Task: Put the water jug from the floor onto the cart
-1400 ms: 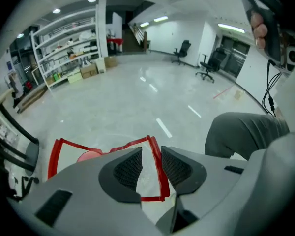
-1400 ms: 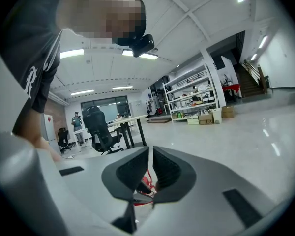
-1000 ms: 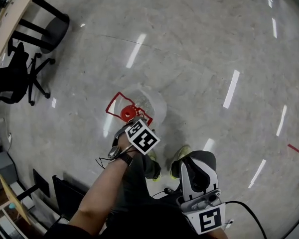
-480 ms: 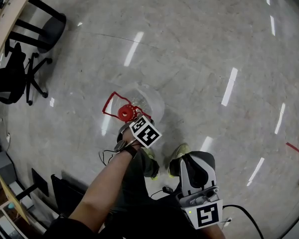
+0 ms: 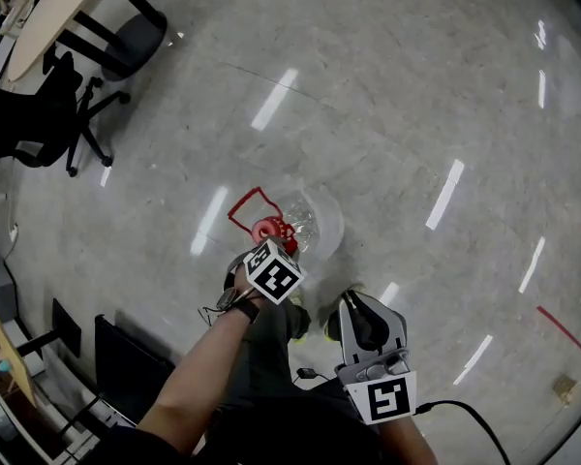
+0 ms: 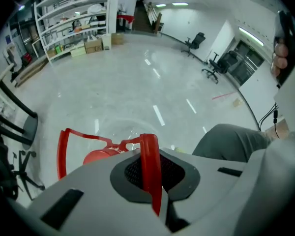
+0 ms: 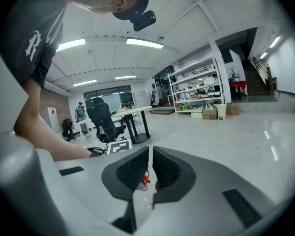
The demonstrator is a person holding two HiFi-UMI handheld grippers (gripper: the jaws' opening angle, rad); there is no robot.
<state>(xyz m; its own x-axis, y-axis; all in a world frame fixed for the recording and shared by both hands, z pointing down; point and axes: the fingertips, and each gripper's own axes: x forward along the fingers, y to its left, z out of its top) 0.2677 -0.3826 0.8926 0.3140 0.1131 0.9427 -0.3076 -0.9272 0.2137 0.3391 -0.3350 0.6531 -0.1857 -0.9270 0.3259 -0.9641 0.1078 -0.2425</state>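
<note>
Clear plastic water jug [image 5: 316, 223], glossy red handle [image 6: 149, 162], polished speckled floor [image 5: 397, 95].

head view: camera on your head, looking steeply down onto the floor [image 5: 416, 95], with the left gripper [image 5: 276, 248] and right gripper [image 5: 360, 310] low in frame. left gripper view: sits close over its own jaws, tilted down across the floor. right gripper view: near level, facing the shelving [image 7: 196, 87]. all three catch the red handle [image 5: 244, 206] of the water jug [image 5: 315, 223]. both gripper views share the shelving.
</note>
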